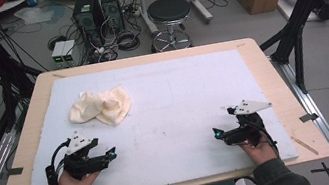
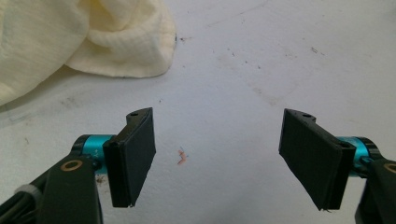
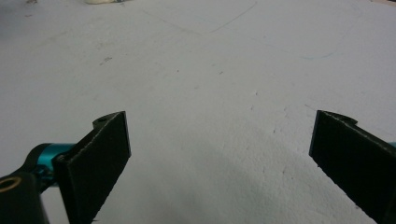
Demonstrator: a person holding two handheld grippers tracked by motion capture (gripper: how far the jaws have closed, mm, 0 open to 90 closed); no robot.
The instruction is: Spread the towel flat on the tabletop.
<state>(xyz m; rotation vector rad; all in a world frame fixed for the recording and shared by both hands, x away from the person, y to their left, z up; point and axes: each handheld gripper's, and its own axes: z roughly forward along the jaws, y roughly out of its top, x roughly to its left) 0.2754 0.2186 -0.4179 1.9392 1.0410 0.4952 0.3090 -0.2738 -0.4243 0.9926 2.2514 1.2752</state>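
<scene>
Both grippers are resting low on the white mat [image 1: 178, 95], so the step in hand appears to be the approach, with no grasp begun. The left gripper [image 2: 217, 158] is standing with its jaws wide apart and holding nothing; the right gripper [image 3: 219, 163] is likewise spread wide and empty. The cloth [image 1: 100, 106] is lying crumpled ahead of the left gripper and slightly to its left, near but not touching, and well apart from the right gripper. The next move is probably calling for the left gripper advancing to a cloth edge
</scene>
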